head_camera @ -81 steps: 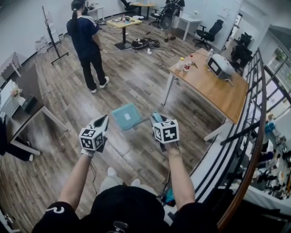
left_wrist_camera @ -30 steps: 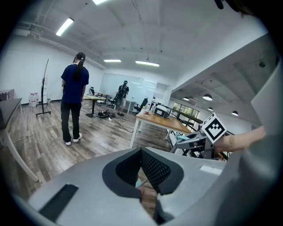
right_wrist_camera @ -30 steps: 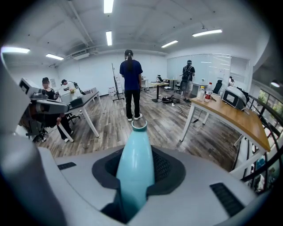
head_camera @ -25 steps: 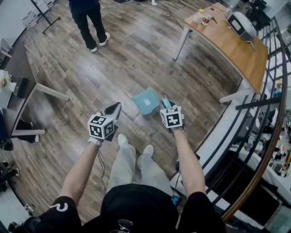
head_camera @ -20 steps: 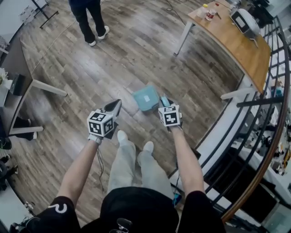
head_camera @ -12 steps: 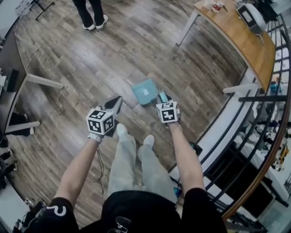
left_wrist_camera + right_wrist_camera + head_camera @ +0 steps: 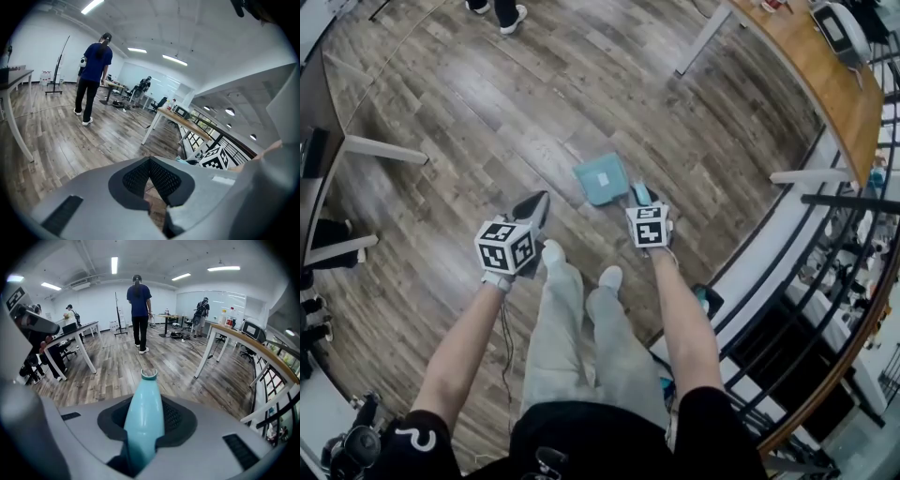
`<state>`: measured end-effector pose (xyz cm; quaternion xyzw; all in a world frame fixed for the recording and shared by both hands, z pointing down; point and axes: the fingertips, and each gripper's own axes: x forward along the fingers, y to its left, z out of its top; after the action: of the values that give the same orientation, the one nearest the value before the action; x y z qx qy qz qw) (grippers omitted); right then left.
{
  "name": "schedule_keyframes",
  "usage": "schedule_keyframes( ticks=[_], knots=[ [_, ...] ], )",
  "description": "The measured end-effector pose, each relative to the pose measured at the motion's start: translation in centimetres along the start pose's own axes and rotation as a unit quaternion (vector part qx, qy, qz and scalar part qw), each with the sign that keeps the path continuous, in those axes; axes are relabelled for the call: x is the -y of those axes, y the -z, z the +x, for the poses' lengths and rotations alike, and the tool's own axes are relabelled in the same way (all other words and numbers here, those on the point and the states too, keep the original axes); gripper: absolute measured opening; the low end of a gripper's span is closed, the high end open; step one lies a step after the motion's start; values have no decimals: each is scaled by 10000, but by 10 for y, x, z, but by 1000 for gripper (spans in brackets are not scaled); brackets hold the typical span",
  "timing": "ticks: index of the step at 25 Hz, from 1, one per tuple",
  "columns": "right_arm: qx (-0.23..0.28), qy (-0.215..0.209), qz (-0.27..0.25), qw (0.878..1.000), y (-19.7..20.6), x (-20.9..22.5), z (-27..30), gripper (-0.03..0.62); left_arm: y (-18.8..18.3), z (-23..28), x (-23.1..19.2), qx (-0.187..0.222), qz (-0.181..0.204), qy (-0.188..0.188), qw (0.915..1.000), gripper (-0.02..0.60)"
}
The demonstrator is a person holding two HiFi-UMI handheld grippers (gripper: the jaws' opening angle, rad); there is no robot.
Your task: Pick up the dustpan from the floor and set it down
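Two claws are in your hands. Your right claw [image 7: 639, 196] is squeezed tight on the blue handle [image 7: 144, 420] of the dustpan [image 7: 602, 178]. The flat pan part sticks out at eleven o'clock from that claw, over the wood floor [image 7: 487, 112]. It is not clear if it touches the floor. Your left claw [image 7: 533, 207] is at eight o'clock from the pan, pinched closed with nothing in it. Your shoes [image 7: 553, 251] are at six o'clock, just behind the claws.

The left forearm [image 7: 467, 342] and right forearm [image 7: 682, 323] stretch forward and downward, side by side. The left gripper [image 7: 536, 202] has its jaws closed together, empty. The right gripper [image 7: 643, 201], tilted more steeply, is clamped on the dustpan handle [image 7: 143, 425].
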<state>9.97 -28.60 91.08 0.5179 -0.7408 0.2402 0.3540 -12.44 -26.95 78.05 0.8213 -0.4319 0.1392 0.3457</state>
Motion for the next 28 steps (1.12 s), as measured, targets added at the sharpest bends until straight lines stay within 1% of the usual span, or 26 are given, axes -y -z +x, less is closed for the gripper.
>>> schedule_keyframes(
  ticks=[3,7,12,19,20,23,24,28],
  knots=[
    [-9,-84,26,10000,8,-5,5,91,10,6,-7,-60,-61,-17,10000,-2],
    [-121,-191,-64,9997,18,-19,9,94,29,16,-10,-227,-150,16,9996,-2],
    [-376,-194,-144,9990,36,-23,8,91,48,27,4,-404,-197,116,9989,-2],
    [-526,-361,1,9980,46,-29,7,100,61,31,21,-499,-167,174,9985,-2],
    [-567,-409,27,9975,47,-31,8,105,61,30,21,-498,-161,170,9985,-2],
    [-649,-561,114,9962,50,-37,6,171,59,29,23,-461,-169,154,9987,-2],
    [-636,-600,124,9961,49,-37,5,183,58,29,24,-441,-171,148,9988,-2],
    [-551,-746,102,9956,42,-40,-4,196,52,29,28,-371,-160,98,9991,-2]
  ],
)
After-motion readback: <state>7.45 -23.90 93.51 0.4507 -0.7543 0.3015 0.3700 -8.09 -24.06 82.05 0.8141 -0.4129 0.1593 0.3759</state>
